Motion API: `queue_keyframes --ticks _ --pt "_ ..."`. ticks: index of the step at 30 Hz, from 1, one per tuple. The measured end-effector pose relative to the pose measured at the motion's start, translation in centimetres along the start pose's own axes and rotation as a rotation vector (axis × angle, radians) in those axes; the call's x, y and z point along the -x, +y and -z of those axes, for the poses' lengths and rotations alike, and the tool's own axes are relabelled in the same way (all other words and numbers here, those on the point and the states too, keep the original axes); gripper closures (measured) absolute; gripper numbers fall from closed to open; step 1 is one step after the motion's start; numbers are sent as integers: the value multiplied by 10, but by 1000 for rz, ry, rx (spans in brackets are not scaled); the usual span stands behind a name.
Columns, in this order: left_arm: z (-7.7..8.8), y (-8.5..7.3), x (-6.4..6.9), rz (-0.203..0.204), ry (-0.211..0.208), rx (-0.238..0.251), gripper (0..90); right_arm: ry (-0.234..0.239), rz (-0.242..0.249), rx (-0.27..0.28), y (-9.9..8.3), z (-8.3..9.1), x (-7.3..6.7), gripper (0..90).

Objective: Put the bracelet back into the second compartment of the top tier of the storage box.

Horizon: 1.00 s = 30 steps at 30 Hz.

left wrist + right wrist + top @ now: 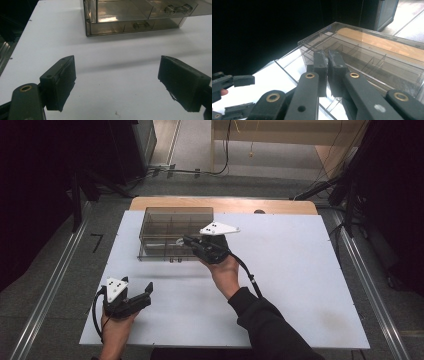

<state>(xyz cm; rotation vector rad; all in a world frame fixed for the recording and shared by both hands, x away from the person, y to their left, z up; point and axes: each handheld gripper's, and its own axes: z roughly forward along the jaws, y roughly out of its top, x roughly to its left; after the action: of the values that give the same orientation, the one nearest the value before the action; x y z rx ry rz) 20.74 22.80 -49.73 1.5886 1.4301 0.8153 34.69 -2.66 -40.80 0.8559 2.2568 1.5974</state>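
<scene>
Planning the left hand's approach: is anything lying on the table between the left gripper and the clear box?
Nothing: in the left gripper view, bare white table runs from the open left gripper to the clear box. The high view agrees.

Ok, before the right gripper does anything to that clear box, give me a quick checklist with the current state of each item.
1. Right gripper at the smoky clear compartment box, by its front right part: ok.
2. Right jaws closed: ok, nearly together in the right gripper view.
3. Anything held between those jaws: cannot tell.
4. Left gripper away from the box, over the white table: ok.
5. Left jaws open and empty: ok, seen in the left gripper view.
6. Box latches fastened or released: cannot tell.
</scene>
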Motion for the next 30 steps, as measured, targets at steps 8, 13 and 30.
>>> queue_keyframes --ticks 8,13,30 --pt "0 0 0 -3 -2 2 153 -9 -4 -20 -3 -14 0 839" --pt "0 0 0 -2 -3 -1 153 -15 18 -22 -4 -18 -4 838" --pt "-1 0 1 -1 -3 -2 152 -12 15 -201 -14 -33 -2 838"
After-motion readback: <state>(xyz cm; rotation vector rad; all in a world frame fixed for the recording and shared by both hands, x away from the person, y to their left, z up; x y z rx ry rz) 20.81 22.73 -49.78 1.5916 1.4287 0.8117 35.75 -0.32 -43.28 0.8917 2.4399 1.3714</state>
